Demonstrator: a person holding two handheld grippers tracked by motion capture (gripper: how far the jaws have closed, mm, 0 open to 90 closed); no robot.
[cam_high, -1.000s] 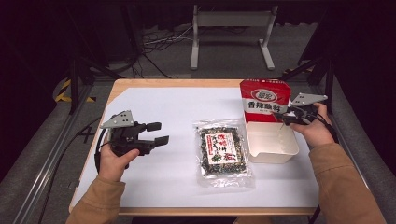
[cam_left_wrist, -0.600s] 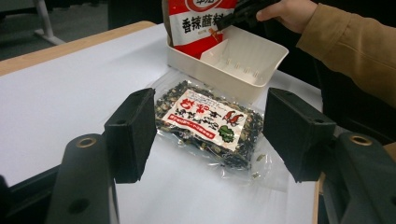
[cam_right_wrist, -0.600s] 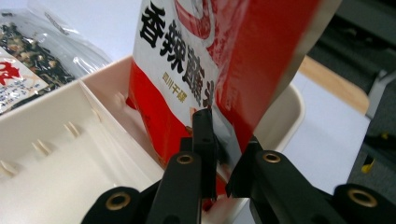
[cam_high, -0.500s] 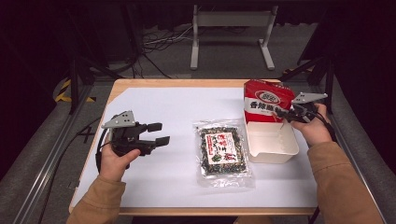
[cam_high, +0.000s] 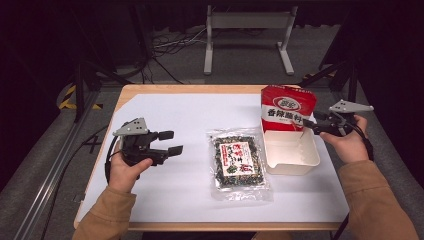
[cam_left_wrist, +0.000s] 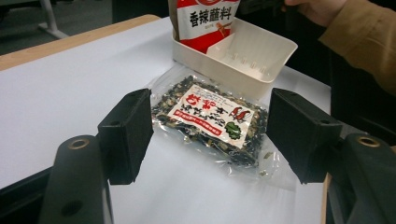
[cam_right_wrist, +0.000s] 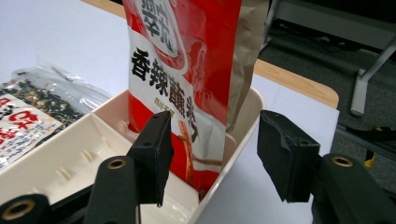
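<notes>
1. The red pouch (cam_high: 288, 108) stands upright in the far end of the white tray (cam_high: 295, 162), at the table's right.
2. The right gripper (cam_right_wrist: 212, 140) gapes wide around the pouch's edge, gripping nothing.
3. The left gripper (cam_high: 170, 142) is wide open, empty, left of the seaweed packet (cam_high: 238, 161).

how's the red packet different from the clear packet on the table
The red packet stands upright in the far end of the white tray; the clear packet lies flat on the table beside the tray. The red one is opaque, the clear one shows dark contents. Both carry printed labels.
</notes>
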